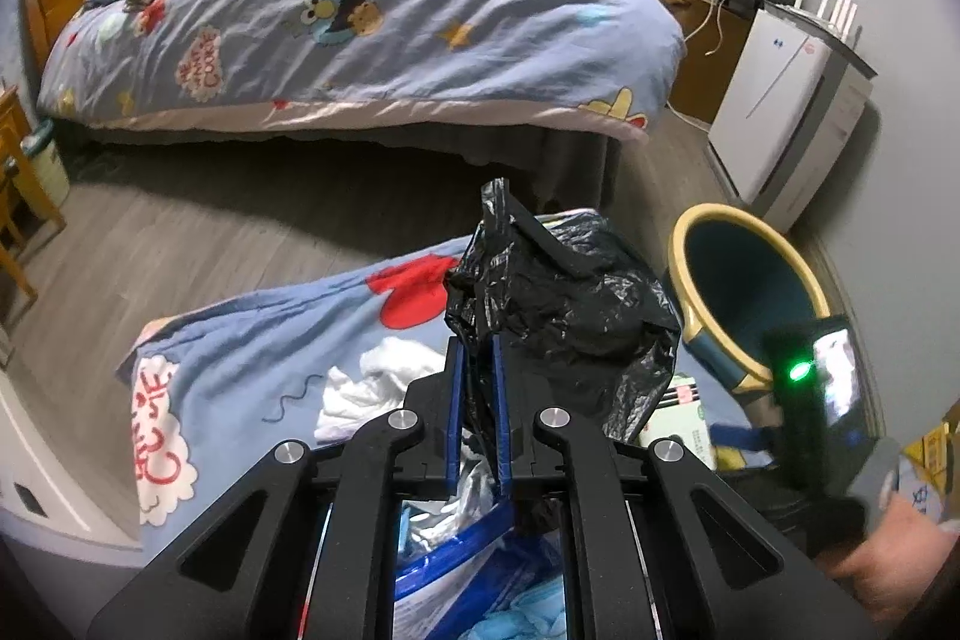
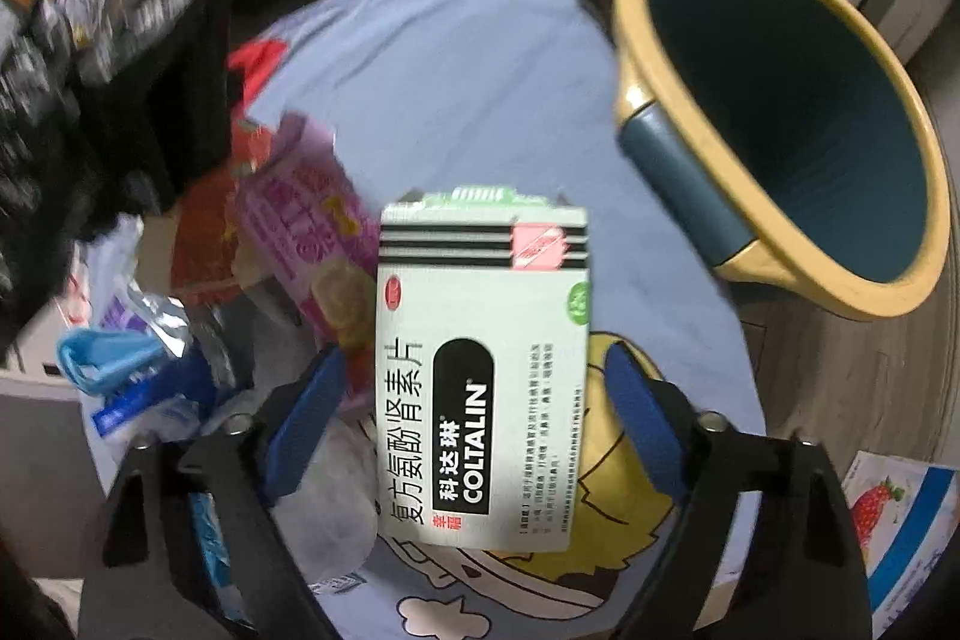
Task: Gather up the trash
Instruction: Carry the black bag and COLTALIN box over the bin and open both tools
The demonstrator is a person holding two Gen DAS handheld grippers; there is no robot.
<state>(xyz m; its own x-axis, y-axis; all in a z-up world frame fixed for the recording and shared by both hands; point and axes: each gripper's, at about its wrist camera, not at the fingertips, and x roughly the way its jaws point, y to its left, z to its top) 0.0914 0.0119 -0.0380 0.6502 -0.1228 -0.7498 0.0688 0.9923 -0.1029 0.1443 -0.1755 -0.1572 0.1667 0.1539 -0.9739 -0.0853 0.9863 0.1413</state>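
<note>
1. The medicine box (image 2: 483, 370) lies flat on a blue cartoon-print cloth (image 2: 456, 58), its long axis running straight away from the right tool (image 2: 474, 388), so the two blue pads flank its long sides.
2. The right tool is spread wide, pointing steeply down over the box; a narrow gap shows at each pad, so it is not yet gripping. My reading is that the coming move depends on closing across the box's short width.
3. The left tool (image 1: 478, 400) is clenched on a fold of a black trash bag (image 1: 558, 298), holding it up above the cloth; the right hand is clearly the nearer one to the box.
4. Just left of the box sits a pile of litter: a pink wrapper (image 2: 306, 214), a blue packet (image 2: 144, 394) and crumpled white tissue (image 1: 372, 382).
5. A yellow-rimmed teal bin (image 2: 798, 124) stands on the floor beside the cloth, to the right of the box, its mouth looking bare.
6. The cloth seems to cover a low surface; what is beneath cannot be told.
7. Beyond are a grey wood floor (image 1: 198, 232), a bed (image 1: 360, 16) with a matching quilt, and a white appliance (image 1: 780, 100) against the wall.
</note>
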